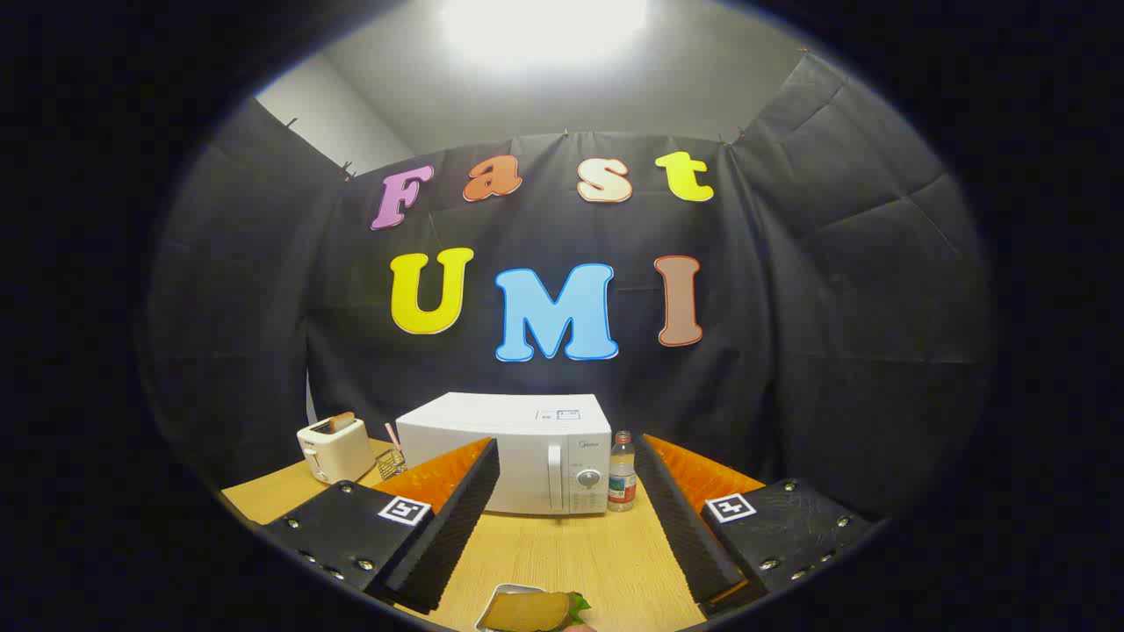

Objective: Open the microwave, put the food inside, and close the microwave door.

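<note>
A white microwave (518, 452) stands at the back of the wooden table (562, 553), beyond my fingers, with its door shut and a vertical handle (554, 478) left of its dial panel. My gripper (566, 518) is open, its fingers spread wide with nothing between them but bare table. Close below the fingers, near the table's front, a small grey plate (494, 606) holds the food (531, 611), a brownish sandwich with a green leaf at its right end.
A cream toaster (335, 448) with a slice in it stands left of the microwave, with a small wire basket (392, 462) beside it. A clear drink bottle (622, 470) stands right next to the microwave's right side. Black cloth walls close in the booth.
</note>
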{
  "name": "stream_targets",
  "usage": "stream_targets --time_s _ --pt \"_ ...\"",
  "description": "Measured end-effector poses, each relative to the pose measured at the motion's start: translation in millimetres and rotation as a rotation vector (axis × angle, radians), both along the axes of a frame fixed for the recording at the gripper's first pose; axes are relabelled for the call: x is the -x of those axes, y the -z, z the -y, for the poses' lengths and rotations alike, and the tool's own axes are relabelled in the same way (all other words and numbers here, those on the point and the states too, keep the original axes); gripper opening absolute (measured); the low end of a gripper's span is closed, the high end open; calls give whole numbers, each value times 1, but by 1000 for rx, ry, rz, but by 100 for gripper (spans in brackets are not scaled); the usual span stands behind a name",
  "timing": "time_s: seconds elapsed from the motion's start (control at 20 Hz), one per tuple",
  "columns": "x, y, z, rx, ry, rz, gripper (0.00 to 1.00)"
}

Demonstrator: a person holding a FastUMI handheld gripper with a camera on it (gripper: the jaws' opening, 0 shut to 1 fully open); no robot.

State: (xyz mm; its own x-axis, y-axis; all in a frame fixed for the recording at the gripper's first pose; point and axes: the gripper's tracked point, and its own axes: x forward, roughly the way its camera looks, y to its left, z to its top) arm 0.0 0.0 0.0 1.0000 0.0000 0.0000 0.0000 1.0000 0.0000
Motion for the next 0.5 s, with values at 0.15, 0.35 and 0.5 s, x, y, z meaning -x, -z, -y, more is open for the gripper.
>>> stream_targets --time_s 0.15,0.35,0.5 --pt "-2 -1 -2 3 -3 3 98" --pt "-3 2 -5 5 -10 -3 98" --pt "-3 1 -6 9 -11 -1 98"
